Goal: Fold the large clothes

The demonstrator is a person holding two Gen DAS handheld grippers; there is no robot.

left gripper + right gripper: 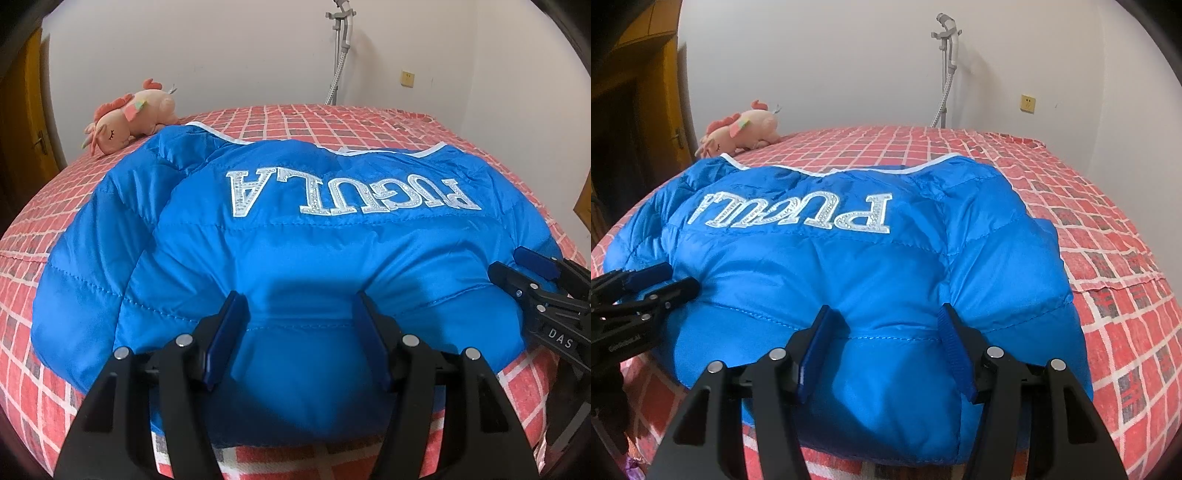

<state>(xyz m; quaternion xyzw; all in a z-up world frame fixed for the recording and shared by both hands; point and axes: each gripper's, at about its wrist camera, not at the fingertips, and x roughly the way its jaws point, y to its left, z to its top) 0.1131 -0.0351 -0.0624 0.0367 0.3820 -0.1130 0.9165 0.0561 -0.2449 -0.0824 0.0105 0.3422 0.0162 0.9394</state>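
The blue jacket (295, 258) is being spread on the checked bed (369, 122). Both the left gripper (301, 332) and the right gripper (886, 339) are being held wide open over its near edge, gripping nothing.

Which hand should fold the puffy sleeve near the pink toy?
Probably the left gripper. It sits open on the blue jacket on the side of the plush toy; the right gripper is farther away.
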